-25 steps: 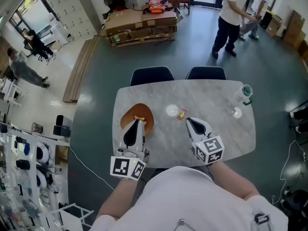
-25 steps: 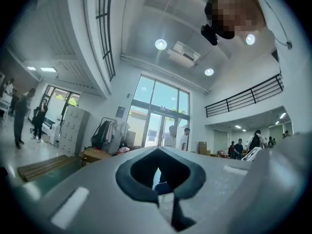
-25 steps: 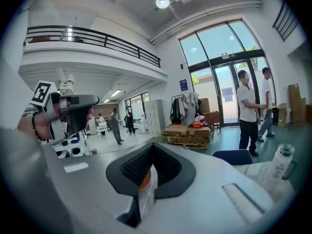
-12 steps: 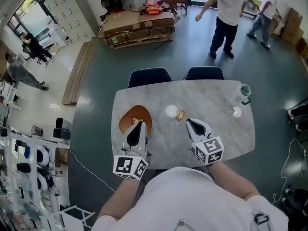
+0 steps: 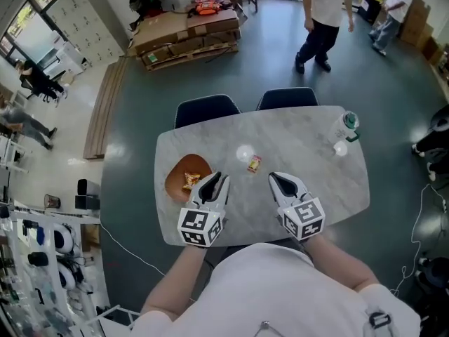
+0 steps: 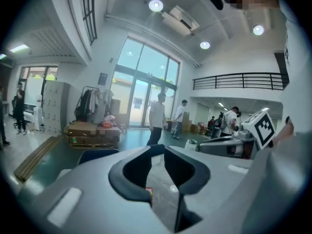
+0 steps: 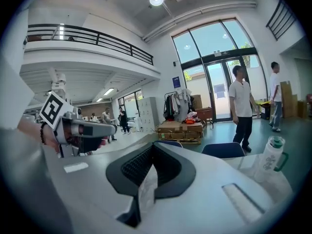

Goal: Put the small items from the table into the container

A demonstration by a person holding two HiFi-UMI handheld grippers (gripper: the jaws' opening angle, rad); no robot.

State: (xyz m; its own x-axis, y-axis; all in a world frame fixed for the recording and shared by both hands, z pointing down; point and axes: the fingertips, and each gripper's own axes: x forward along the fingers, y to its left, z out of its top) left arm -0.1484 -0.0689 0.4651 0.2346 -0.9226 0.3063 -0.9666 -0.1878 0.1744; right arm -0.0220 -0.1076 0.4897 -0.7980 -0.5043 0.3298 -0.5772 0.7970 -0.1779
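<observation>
We count 1 small item point(image 5: 190, 180) already lying in the brown container point(image 5: 175, 182) by the left edge of the table point(image 5: 316, 181). Out on the table near its middle lie a wrapped sweet point(image 5: 253, 163) and, just beside it, a pale round thing point(image 5: 243, 153) we cannot identify. Both claws hover over the near edge. The left claw point(image 5: 217, 178) is narrowly parted and empty. The right claw point(image 5: 274, 177) has its jaws together on nothing. We judge at least 1 pickup remains.

A shallow brown oval dish point(image 5: 177, 182) sits near the left end of the pale marble table point(image 5: 309, 160), holding a small orange-yellow wrapped piece point(image 5: 190, 180). A small yellow-and-red packet point(image 5: 253, 163) lies flat near the table's middle, apart from the dish.
</observation>
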